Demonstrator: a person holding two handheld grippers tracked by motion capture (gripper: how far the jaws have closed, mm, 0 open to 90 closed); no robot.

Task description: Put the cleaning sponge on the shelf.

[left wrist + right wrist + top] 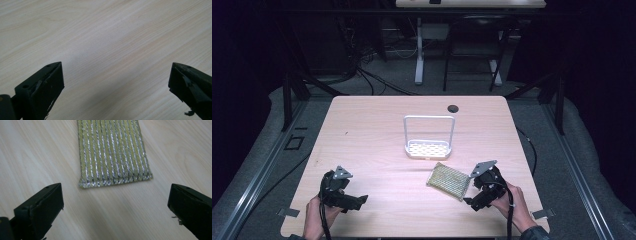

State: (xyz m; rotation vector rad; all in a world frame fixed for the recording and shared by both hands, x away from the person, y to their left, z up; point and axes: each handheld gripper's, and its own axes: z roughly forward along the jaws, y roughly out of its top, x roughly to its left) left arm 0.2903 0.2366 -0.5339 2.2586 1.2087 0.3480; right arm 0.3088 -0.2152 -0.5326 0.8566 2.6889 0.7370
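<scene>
A yellow-green scrubbing sponge with silver stripes lies flat on the wooden table, right of centre. In the right gripper view the sponge ends just ahead of the jaws, which stand wide apart. My right gripper is open, close to the sponge's near right corner, with nothing held; its jaw gap frames bare wood. My left gripper rests low at the front left, open and empty, and its own view looks at bare wood. A white wire rack with a perforated base stands upright behind the sponge.
A small dark cable hole sits near the table's far edge. Beyond the table are desk legs and cables on a dark floor. A hand holds each gripper from the near edge.
</scene>
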